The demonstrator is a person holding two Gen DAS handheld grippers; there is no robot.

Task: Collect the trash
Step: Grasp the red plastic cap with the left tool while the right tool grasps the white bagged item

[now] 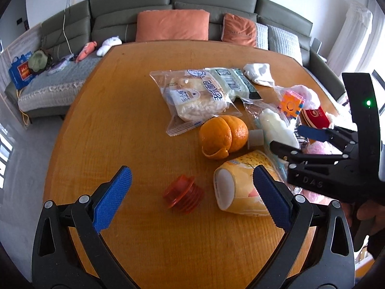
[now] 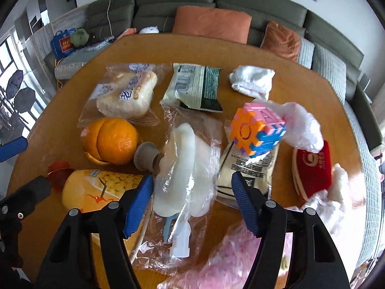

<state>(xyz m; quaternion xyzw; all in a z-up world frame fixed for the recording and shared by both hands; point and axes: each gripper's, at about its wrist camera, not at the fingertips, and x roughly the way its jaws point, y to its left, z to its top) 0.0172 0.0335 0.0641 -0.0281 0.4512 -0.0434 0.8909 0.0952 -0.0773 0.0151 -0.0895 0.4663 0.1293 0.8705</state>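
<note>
Trash bag [image 2: 185,168] lies between the half-spread right hand-held gripper [image 2: 192,192], unpinched; left hand-held gripper [image 1: 190,192] spread

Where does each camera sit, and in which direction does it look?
Left wrist: on the left tongs, angled down at the wooden table, sofa behind; the right tongs and a hand show.
Right wrist: on the right tongs, above a clear plastic bag.
Shared: orange, yellow cup.
</note>
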